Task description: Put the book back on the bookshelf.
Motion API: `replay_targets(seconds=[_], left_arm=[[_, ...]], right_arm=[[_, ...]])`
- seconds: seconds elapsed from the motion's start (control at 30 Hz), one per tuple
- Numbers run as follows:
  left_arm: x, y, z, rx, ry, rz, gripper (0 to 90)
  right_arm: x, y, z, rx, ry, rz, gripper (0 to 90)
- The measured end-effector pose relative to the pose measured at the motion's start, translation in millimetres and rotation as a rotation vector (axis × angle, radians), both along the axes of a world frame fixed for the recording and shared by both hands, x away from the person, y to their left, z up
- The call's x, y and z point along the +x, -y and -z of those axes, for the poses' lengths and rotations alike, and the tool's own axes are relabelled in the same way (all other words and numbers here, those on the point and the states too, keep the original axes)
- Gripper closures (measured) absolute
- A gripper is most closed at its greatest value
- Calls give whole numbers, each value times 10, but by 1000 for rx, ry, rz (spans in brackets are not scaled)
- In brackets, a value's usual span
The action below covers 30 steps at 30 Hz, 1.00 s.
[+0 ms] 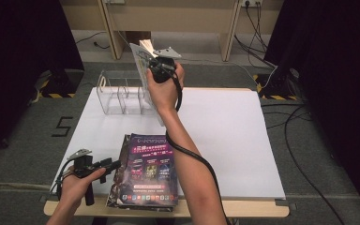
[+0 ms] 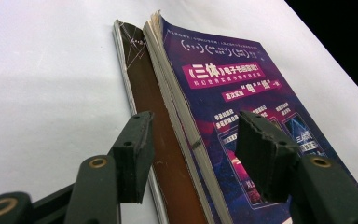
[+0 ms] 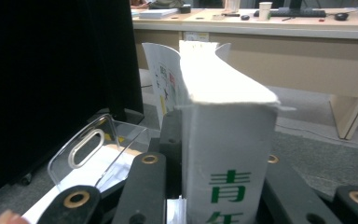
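Magazine [image 3: 223, 154]: white, green lettering, held upright in the air above the clear organizer [image 1: 122, 91].
Right gripper [image 1: 157, 65]: fingers clamped on the magazine's lower edge.
Organizer: clear plastic, divided into compartments, standing at the far left of the white surface [image 1: 225, 126]; nothing visible inside.
Stack of magazines [image 1: 145, 171]: purple cover on top, lying near the front edge.
Left gripper [image 2: 193, 156]: fingers apart, straddling the stack's edge.

Both arms are bare, with no sleeves. Each hand holds a black gripper, the left gripper [image 1: 114, 164] and the right gripper [image 1: 146, 60]. Each has a grey three-cornered plate on top, gold round rivets on its jaws, and a black cable trailing behind.
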<state>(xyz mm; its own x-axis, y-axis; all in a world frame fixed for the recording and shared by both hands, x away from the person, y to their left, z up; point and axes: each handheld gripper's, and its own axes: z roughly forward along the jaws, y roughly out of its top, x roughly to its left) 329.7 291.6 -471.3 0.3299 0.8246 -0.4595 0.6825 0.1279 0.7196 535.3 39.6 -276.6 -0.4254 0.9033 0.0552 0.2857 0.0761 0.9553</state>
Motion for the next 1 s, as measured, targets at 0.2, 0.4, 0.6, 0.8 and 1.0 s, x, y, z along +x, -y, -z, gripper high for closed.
replay_targets(seconds=[0.2, 0.4, 0.6, 0.8, 1.0], left_arm=[[-4, 8, -1, -2, -1, 2, 455], [0, 5, 7, -2, -2, 0, 455], [-1, -3, -2, -4, 0, -2, 455], [-1, -12, -2, -5, 1, -1, 456], [1, -32, -3, -3, 1, -3, 456]], right_arm=[[58, -5, 44, 8, -9, 5, 742], [98, -42, 102, 6, -9, 3, 742], [133, -70, 113, 14, -7, 8, 742], [207, -106, 146, 19, -10, 20, 742], [257, -143, 178, 25, -3, 27, 742]])
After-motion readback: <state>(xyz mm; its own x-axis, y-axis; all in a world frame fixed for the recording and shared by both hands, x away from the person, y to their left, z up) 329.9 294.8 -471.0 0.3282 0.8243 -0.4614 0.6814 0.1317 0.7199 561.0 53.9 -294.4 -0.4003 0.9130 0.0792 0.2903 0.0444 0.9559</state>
